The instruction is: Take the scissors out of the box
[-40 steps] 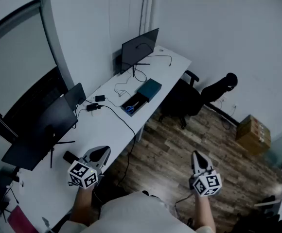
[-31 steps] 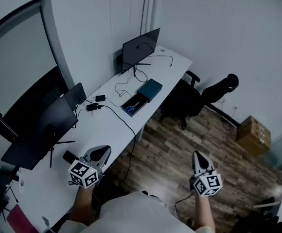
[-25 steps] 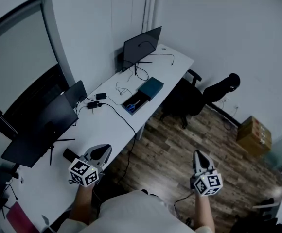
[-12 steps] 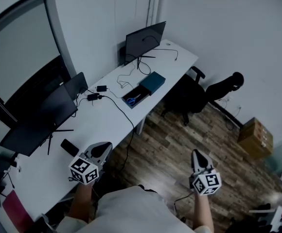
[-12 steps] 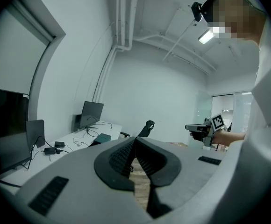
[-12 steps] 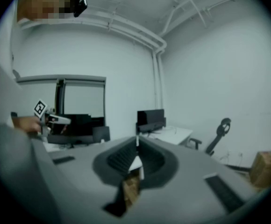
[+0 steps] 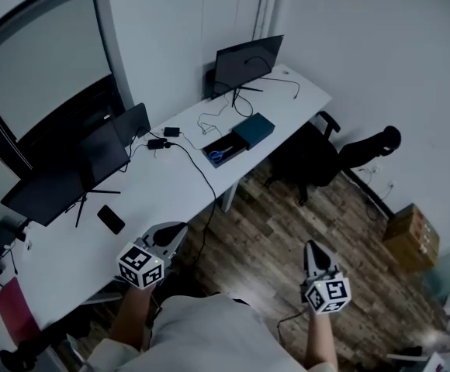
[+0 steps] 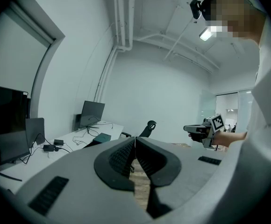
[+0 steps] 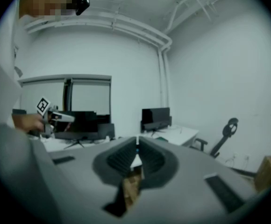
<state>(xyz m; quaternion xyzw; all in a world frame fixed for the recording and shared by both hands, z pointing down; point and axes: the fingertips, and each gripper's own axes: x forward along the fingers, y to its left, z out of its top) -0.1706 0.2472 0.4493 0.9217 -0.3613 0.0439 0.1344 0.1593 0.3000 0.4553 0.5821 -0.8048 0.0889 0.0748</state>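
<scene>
A long white desk (image 7: 163,196) runs along the wall over a wood-plank floor (image 7: 260,235). On the desk are dark monitors (image 7: 244,56), a phone (image 7: 110,219) and trailing black cables (image 7: 198,178). A dark office chair (image 7: 310,157) stands beside the desk's far end, and a cardboard carton (image 7: 407,235) sits on the floor ahead and to the right of the right gripper (image 7: 312,246).

The left gripper (image 7: 178,229) hangs at the desk's near edge, the right one out over the floor. In each gripper view the jaws are pressed together with nothing between them.

The box (image 7: 229,149) lies open on the desk, well ahead of the left gripper and ahead-left of the right, its teal lid (image 7: 254,129) at the far end. The scissors (image 7: 218,156) lie inside, their long axis seemingly along the box's length. The blue handles are at the end nearer the grippers. The blades are too small to make out, though they probably point away towards the lid.
</scene>
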